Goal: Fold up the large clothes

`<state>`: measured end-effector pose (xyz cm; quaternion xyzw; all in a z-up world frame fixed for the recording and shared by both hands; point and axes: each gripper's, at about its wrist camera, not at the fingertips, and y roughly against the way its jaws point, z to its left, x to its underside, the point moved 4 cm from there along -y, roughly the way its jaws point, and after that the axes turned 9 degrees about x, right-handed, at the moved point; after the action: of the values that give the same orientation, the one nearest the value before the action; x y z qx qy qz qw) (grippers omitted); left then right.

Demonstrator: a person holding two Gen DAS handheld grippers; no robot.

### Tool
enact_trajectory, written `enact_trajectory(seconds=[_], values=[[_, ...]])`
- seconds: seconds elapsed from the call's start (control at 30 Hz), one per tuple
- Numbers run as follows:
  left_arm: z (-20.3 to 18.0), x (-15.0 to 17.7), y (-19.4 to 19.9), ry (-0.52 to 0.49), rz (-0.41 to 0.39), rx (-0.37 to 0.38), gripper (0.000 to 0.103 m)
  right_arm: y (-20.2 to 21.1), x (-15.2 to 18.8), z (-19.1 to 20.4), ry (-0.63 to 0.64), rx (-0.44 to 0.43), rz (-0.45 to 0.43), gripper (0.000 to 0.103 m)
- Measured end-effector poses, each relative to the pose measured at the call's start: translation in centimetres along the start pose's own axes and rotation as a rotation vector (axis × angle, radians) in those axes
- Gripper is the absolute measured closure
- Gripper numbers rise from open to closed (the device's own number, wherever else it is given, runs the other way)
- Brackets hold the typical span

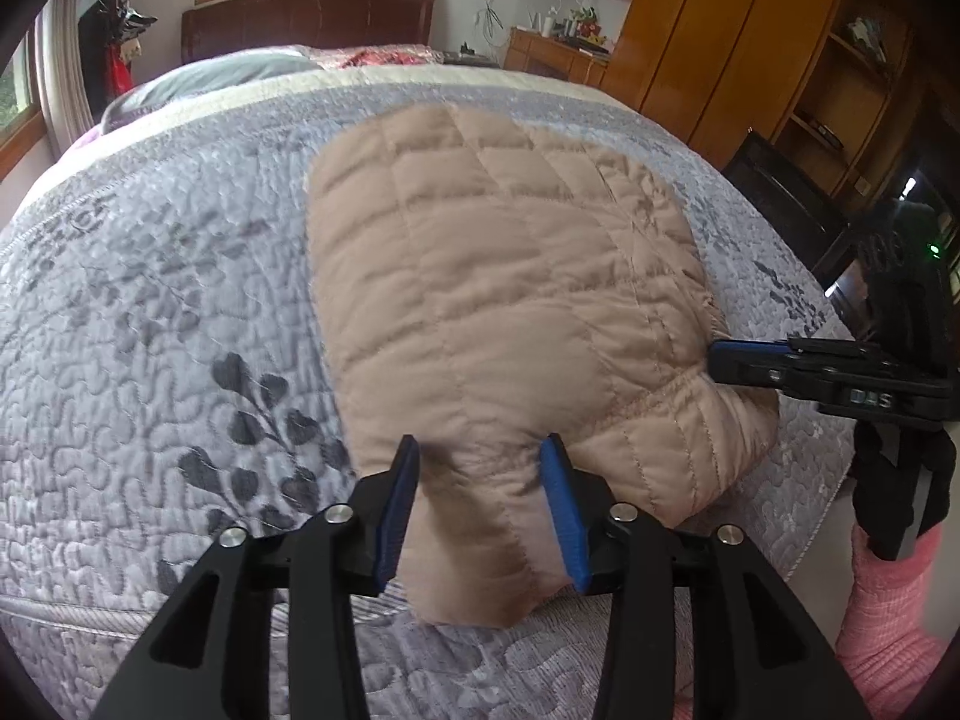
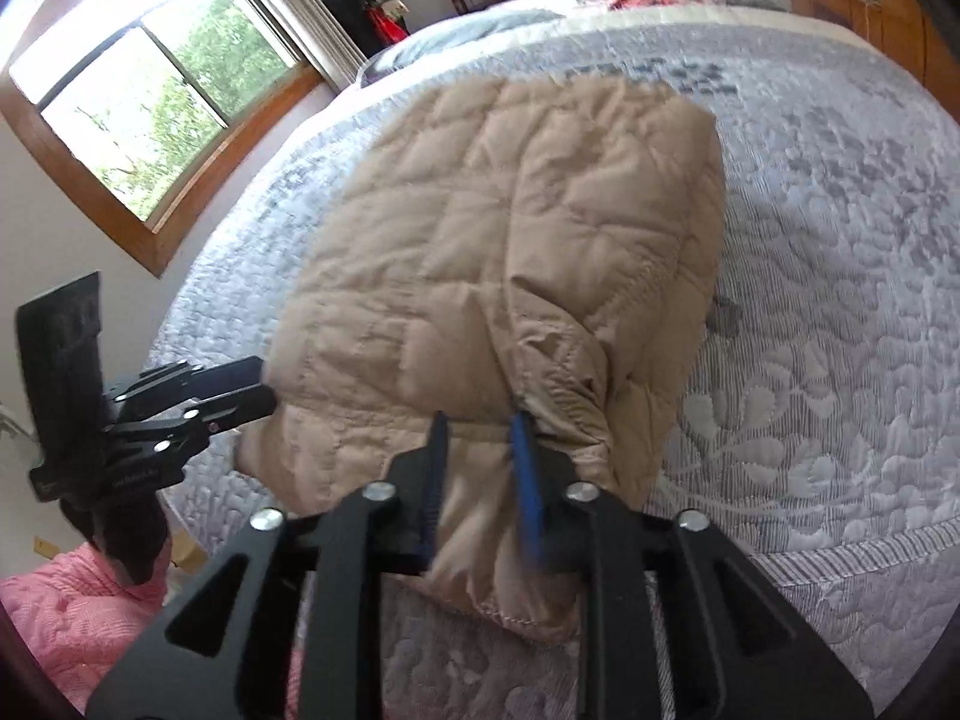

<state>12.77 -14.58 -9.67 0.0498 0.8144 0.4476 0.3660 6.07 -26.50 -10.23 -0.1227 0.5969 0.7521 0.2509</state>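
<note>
A tan quilted jacket (image 1: 498, 276) lies on the bed, its near edge hanging towards me. My left gripper (image 1: 483, 462) has its blue pads on either side of the jacket's near left corner, with the fabric between them. My right gripper (image 2: 483, 426) pinches the near right corner of the jacket (image 2: 510, 240), fabric bunched between its pads. The right gripper also shows at the right of the left wrist view (image 1: 720, 360), touching the jacket's edge. The left gripper shows at the left of the right wrist view (image 2: 264, 390).
The bed is covered with a grey floral quilt (image 1: 150, 330). A dark headboard (image 1: 306, 15) and pillows stand at the far end. Wooden wardrobes (image 1: 738, 42) line the right. A window (image 2: 150, 90) is on the left wall. A pink sleeve (image 1: 888, 600) is near me.
</note>
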Motion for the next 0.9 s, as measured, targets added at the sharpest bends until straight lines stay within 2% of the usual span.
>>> enact_trajectory(seconds=[0.03,0.1,0.17,0.27,0.37,0.57,0.7,0.9], values=[[0.1,-0.2,0.3,0.0,-0.011,-0.009,0.056,0.6,-0.2,0.1,0.003,-0.004,-0.017,0.072],[0.5,-0.6,1.1,-0.003,-0.032,-0.017,0.051,1.8,-0.7,-0.2,0.006,0.007,-0.059,0.047],[0.8,-1.1,1.6,-0.007,-0.047,-0.022,0.043,3.1,-1.3,-0.8,0.005,0.036,-0.116,0.032],[1.5,-1.8,2.1,-0.019,-0.068,-0.036,0.032,3.7,-2.1,-2.4,-0.026,0.056,-0.141,0.013],[2.4,-2.3,2.0,-0.01,-0.066,-0.024,0.026,3.1,-2.4,-4.1,-0.066,0.015,-0.131,0.011],[4.3,-2.9,0.9,0.013,-0.044,0.01,0.022,-0.8,-2.1,-8.2,-0.194,-0.145,-0.032,0.011],[5.0,-3.1,-0.2,0.035,-0.012,0.063,0.021,-1.9,-2.2,-9.0,-0.22,-0.232,-0.02,0.011],[5.8,-3.5,-2.4,0.061,0.031,0.14,0.019,-4.1,-2.4,-9.0,-0.211,-0.288,0.013,0.01]])
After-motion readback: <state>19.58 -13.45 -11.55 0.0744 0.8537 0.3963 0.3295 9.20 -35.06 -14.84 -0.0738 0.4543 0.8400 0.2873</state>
